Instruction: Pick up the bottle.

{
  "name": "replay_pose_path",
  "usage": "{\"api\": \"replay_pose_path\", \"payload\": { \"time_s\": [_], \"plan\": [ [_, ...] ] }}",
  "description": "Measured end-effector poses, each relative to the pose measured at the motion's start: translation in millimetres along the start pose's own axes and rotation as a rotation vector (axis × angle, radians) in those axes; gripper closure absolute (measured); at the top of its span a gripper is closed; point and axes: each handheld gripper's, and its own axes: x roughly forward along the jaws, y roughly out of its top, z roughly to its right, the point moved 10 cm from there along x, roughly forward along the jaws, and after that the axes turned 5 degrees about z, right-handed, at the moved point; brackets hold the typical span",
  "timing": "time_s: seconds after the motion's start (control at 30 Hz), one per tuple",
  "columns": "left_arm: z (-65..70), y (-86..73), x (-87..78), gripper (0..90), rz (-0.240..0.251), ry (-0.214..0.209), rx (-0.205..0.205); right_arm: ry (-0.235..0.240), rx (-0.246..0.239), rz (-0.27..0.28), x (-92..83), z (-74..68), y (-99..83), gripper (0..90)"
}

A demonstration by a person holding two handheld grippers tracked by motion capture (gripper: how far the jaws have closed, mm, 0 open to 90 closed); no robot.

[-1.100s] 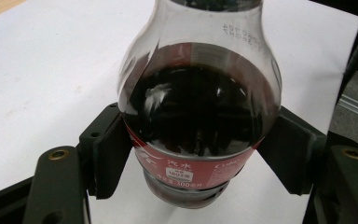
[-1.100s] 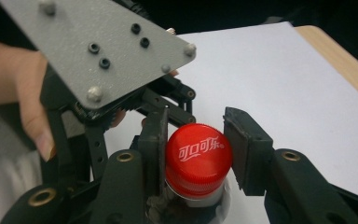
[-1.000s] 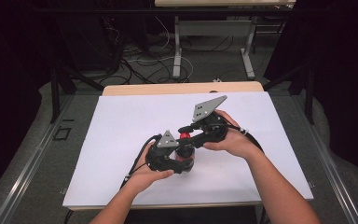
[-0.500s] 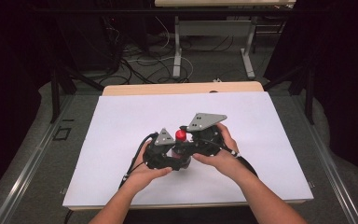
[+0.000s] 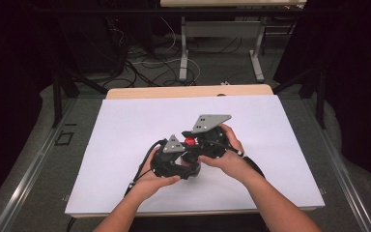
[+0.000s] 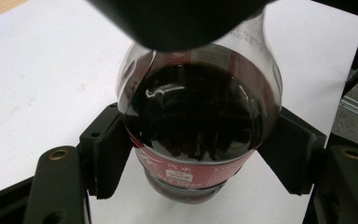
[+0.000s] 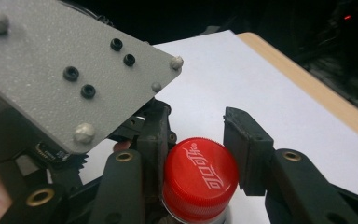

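Note:
A small cola bottle (image 6: 200, 116), dark liquid and red label, stands on the white sheet (image 5: 125, 125). My left gripper (image 6: 200, 154) is shut on its body, a pad pressing each side. The bottle's red cap (image 7: 200, 177) sits between the jaws of my right gripper (image 7: 199, 149), which have just been closing and now press on it. In the high view both hands meet mid-table: left gripper (image 5: 174, 162), right gripper (image 5: 205, 142), and the cap (image 5: 190, 141) between them. The left gripper's grey plate (image 7: 70, 70) looms close in the right gripper view.
The white sheet covers most of a wooden table, whose bare edge (image 5: 188, 91) shows at the back. Beyond it are table legs and loose cables (image 5: 145, 63) on a dark floor. A metal rail (image 5: 338, 164) runs along the right side.
My right gripper has swung in from the right toward the left one and settled around the red cap. The left hand and the bottle have stayed put.

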Motion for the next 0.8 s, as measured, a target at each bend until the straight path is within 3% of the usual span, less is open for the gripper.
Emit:
{"api": "replay_pose_path", "payload": {
  "time_s": [0.23, 0.37, 0.4, 0.43, 0.47, 0.57, 0.8],
  "plan": [
    [3.3, 2.3, 0.8, 30.4, 0.023, -0.001, -0.011, 0.150, -0.038, -0.070, -5.2, 2.3, -0.3, 60.7],
    [1.5, 3.9, -0.4, 30.3, 0.031, -0.001, -0.008, 0.175, -0.010, -0.065, -6.0, 4.4, 2.1, 60.5],
    [0.8, 4.0, -0.4, 30.3, 0.034, 0.003, -0.011, 0.160, -0.001, -0.056, -5.0, 5.4, 2.7, 60.3],
    [1.1, 1.4, -2.8, 30.3, 0.005, -0.012, -0.017, 0.152, -0.001, -0.061, -5.1, 5.2, 2.1, 58.3],
    [-1.8, 2.6, -1.0, 30.4, 0.028, 0.008, -0.017, 0.127, 0.008, -0.052, -4.0, 4.6, 2.8, 54.0],
    [-7.0, 1.5, -1.5, 30.4, 0.027, 0.029, -0.024, 0.055, 0.015, -0.040, -4.2, 3.7, 4.2, 49.0],
    [-9.1, 2.0, -3.5, 30.4, 0.026, 0.041, -0.032, -0.077, 0.083, -0.060, -6.6, 4.0, 5.1, 51.2]
  ]
}}
